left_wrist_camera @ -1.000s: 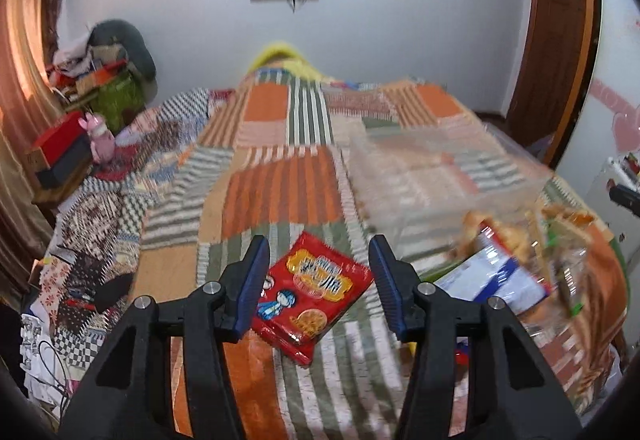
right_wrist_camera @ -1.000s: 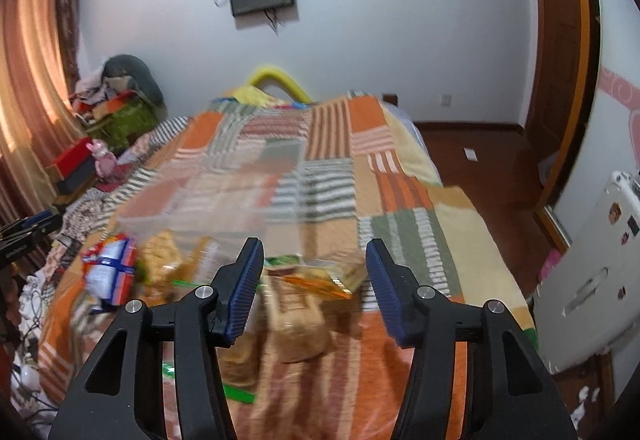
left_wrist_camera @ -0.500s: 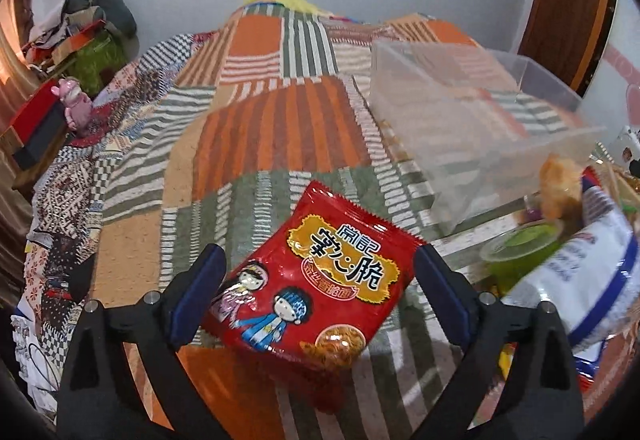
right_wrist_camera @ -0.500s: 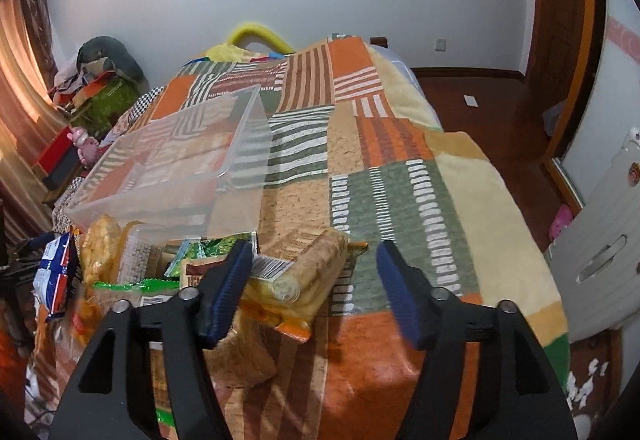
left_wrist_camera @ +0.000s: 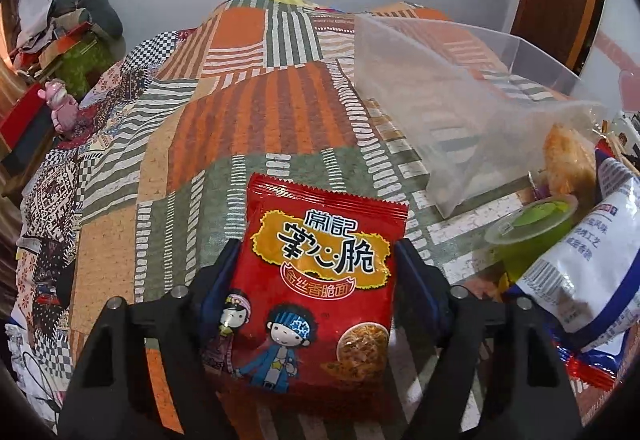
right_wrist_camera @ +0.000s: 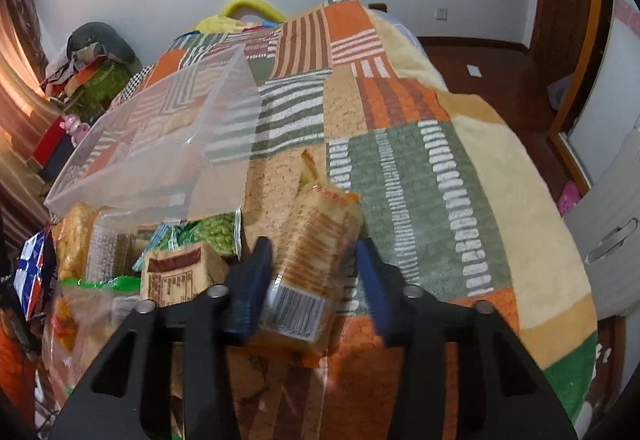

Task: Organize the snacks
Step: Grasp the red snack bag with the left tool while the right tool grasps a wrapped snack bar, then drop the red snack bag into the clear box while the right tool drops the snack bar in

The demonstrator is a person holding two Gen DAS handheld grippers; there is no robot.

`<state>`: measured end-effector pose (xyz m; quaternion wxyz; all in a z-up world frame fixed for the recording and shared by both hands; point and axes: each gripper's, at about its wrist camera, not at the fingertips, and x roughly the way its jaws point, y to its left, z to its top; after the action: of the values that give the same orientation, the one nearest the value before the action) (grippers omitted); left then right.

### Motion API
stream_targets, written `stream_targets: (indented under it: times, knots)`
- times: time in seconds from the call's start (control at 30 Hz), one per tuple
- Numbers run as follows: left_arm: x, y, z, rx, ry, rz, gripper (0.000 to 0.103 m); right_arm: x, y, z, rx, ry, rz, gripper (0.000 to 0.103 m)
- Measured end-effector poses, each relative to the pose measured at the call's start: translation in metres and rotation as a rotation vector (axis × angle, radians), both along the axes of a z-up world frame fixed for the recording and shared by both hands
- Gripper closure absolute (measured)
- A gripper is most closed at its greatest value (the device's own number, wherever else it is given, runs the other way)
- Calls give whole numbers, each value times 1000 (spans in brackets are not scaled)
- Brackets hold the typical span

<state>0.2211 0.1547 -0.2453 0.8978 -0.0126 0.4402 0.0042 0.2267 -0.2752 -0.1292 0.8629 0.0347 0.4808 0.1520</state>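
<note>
A red noodle-snack packet (left_wrist_camera: 320, 280) with cartoon figures stands between the fingers of my left gripper (left_wrist_camera: 316, 246). Its jaws are closing, and both blue pads press on the packet's side edges. In the right wrist view, a clear-wrapped biscuit pack (right_wrist_camera: 320, 224) with a barcode tilts up between the fingers of my right gripper (right_wrist_camera: 313, 252). Those jaws are closing too, with the pads against the pack's sides. A clear plastic box (left_wrist_camera: 420, 111) lies on the bed beyond the snacks, and its wall (right_wrist_camera: 224, 159) shows left of the biscuit pack.
Loose snacks are heaped by the box: a green jelly cup (left_wrist_camera: 532, 228), a white and blue bag (left_wrist_camera: 580, 272), a green pea pack (right_wrist_camera: 212, 232), a brown-labelled pack (right_wrist_camera: 176, 272). A patchwork blanket (left_wrist_camera: 260, 111) covers the bed. Wooden floor (right_wrist_camera: 500, 67) lies to its right.
Both grippers came down toward the bed. The left jaws widened around the red packet, then closed on it. The right jaws spread over the biscuit pack, then closed on it.
</note>
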Motion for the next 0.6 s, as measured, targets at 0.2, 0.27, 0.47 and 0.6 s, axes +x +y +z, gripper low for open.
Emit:
stream_targets:
  times: [0.2, 0.27, 0.47, 0.6]
  knots:
    - [-10, 4, 10, -5, -11, 38, 38, -5, 5, 4, -21, -25, 9, 72]
    - [-15, 6, 18, -9, -29, 52, 38, -7, 6, 7, -29, -43, 8, 73]
    - [-24, 5, 51, -29, -93, 52, 38, -10, 6, 29, -17, -111, -2, 73]
    - [-24, -5, 79, -27, -159, 36, 38, -7, 7, 47, 5, -165, 0, 73]
